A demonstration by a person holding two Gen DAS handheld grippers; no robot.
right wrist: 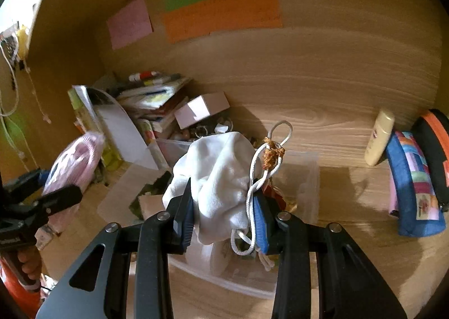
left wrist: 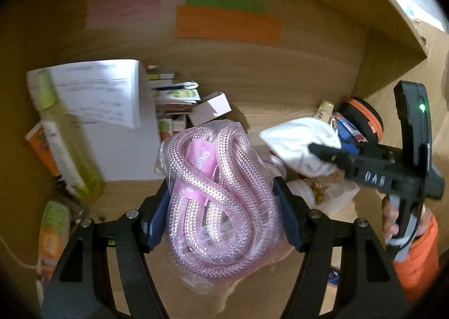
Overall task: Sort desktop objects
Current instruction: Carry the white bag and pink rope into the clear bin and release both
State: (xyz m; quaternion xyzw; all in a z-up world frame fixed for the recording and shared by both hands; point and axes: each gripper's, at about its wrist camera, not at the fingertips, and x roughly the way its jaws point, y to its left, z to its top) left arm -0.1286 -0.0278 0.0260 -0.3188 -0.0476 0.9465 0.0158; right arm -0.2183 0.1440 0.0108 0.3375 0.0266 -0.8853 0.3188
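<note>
My left gripper [left wrist: 221, 218] is shut on a coiled pink braided rope in a clear plastic bag [left wrist: 216, 195] and holds it above the wooden desk. The same bag shows at the left of the right wrist view [right wrist: 75, 159]. My right gripper [right wrist: 224, 215] is shut on a white drawstring cloth pouch [right wrist: 219, 175], whose white cord [right wrist: 263, 173] hangs over the right finger. It holds the pouch above a clear plastic box [right wrist: 303, 178]. In the left wrist view the right gripper [left wrist: 331, 153] holds the pouch [left wrist: 303, 142] at the right.
A stack of books and papers [right wrist: 154, 102] and a small pink box [right wrist: 202, 108] sit at the back left. A cream lotion bottle [right wrist: 378, 136], a blue patchwork pouch [right wrist: 415, 187] and a black-orange case [right wrist: 435, 145] stand at the right. Green and orange cartons [left wrist: 64, 147] lie left.
</note>
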